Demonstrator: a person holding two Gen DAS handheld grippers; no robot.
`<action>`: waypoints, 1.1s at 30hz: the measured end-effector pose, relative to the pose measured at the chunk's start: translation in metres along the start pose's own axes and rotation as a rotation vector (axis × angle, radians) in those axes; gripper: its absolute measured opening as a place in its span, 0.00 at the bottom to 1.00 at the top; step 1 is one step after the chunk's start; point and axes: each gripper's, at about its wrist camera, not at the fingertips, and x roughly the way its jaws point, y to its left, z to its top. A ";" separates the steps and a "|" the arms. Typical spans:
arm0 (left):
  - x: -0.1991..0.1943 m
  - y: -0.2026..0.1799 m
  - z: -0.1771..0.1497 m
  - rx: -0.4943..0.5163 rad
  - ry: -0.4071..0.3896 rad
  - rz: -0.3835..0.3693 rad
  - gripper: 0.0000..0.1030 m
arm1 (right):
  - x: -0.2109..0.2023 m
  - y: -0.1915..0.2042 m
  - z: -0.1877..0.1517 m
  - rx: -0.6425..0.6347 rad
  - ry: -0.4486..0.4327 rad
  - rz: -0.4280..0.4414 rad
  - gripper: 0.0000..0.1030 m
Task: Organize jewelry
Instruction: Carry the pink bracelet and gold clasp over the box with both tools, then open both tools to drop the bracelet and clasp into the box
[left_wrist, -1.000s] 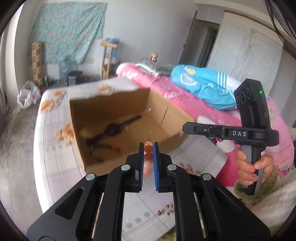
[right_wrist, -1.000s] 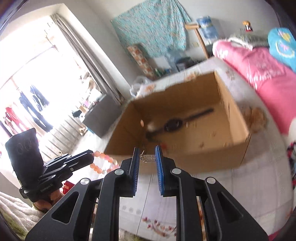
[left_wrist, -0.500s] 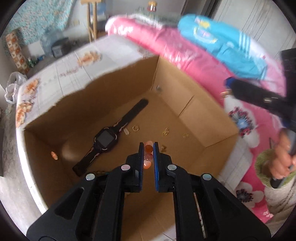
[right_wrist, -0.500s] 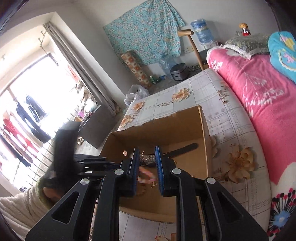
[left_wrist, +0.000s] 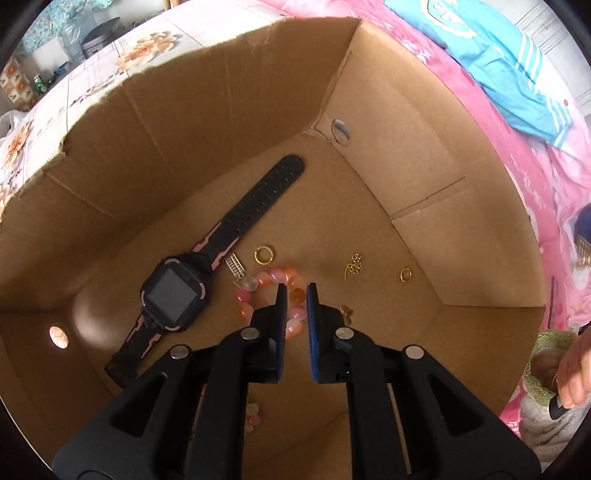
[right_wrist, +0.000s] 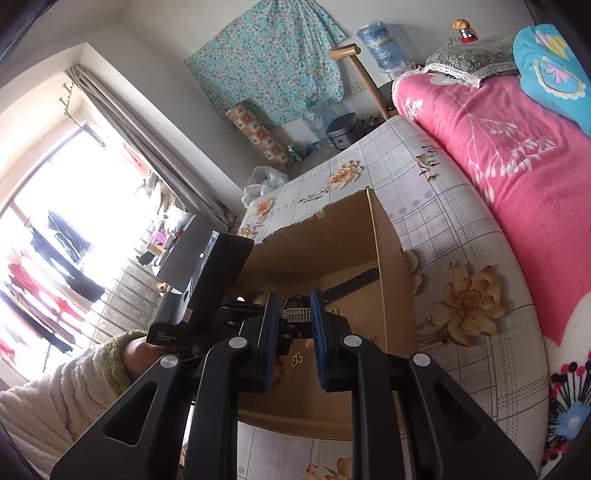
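Observation:
My left gripper points down into the cardboard box. Its jaws are opening, and the pads still touch the pink and orange bead bracelet, whose loop rests on the box floor. Beside it lie a black and pink smartwatch, a silver charm, two gold rings and a gold pendant. My right gripper hovers over the box's near edge, shut on a small silver charm. The left gripper's body hides most of the box's inside there.
The box stands on a table with a floral cloth. A bed with a pink blanket runs along its right side. A sleeved hand shows at the right edge. A window and curtain are to the left.
My left gripper has tipped down and dropped into the box, bringing the bracelet onto the floor beside the watch. My right gripper has moved closer to the box's edge, with its charm still held.

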 end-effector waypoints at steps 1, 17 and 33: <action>-0.003 0.002 -0.001 -0.011 -0.009 -0.007 0.15 | 0.000 0.002 0.000 -0.003 0.003 -0.001 0.17; -0.152 0.023 -0.108 -0.097 -0.497 0.078 0.55 | 0.095 0.048 0.022 -0.259 0.371 -0.259 0.17; -0.169 0.011 -0.192 -0.148 -0.704 0.169 0.78 | 0.110 0.038 0.037 -0.287 0.327 -0.436 0.18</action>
